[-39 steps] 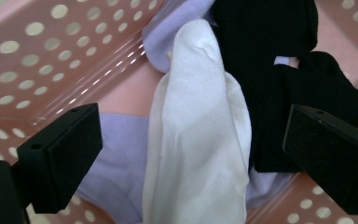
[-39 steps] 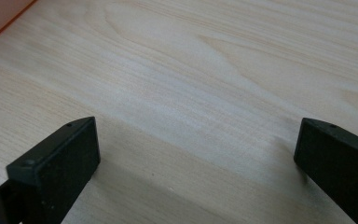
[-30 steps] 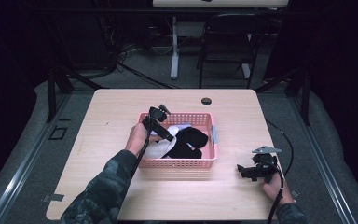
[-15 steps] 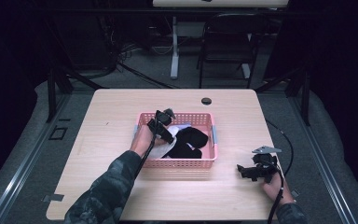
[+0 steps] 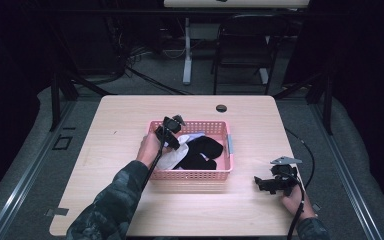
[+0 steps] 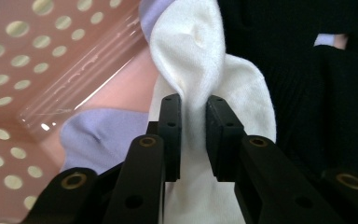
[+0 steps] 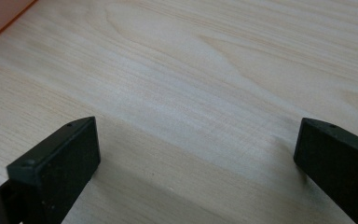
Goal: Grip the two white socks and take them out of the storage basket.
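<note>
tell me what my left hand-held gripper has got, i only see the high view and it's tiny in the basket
Observer: The left hand-held gripper has just been closing, and its pads now pinch a fold of the white sock.
Operator: anything else under it
Observer: A lavender cloth lies beside the sock on the floor of the pink basket.
Operator: and the right one
Observer: The right hand-held gripper stands wide open over bare table, nothing between its jaws.
</note>
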`<state>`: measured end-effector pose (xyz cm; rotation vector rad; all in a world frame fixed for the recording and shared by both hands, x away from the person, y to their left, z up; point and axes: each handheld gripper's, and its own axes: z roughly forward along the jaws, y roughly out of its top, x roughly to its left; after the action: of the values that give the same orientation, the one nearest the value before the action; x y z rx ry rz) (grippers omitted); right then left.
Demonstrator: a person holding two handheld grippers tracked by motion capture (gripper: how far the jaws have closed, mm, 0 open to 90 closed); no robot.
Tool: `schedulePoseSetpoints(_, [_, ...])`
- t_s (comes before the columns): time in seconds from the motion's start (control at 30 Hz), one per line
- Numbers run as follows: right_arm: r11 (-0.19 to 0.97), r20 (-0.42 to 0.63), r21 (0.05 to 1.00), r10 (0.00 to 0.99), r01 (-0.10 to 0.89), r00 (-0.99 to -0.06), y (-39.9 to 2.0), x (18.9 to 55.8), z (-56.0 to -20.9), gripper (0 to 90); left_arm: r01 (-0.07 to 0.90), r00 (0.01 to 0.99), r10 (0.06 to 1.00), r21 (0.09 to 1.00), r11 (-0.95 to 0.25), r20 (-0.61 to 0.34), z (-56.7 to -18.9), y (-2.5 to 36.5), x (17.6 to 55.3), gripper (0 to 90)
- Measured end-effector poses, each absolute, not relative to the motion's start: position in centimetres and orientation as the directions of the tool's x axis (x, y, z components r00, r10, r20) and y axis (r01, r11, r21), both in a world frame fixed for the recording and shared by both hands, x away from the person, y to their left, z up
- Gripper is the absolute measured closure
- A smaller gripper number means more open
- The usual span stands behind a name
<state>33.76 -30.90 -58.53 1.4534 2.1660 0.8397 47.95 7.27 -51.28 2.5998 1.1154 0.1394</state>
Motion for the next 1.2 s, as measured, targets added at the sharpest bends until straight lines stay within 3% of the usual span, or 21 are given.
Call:
schedulePoseSetpoints(0.7, [0.279, 0.004, 0.673, 0.925, 0.685, -0.380, -30.9, 33.8, -58.5, 0.0, 0.665, 0.699, 0.712, 0.431, -0.610, -0.071, -47.7, 9.8, 47.1, 80.4])
schedulePoseSetpoints(1.2, [0.278, 0.004, 0.673, 0.925, 0.685, -0.379, -30.9, 33.8, -58.5, 0.0, 0.625, 0.712, 0.701, 0.498, -0.601, -0.047, -44.2, 10.5, 46.5, 80.4])
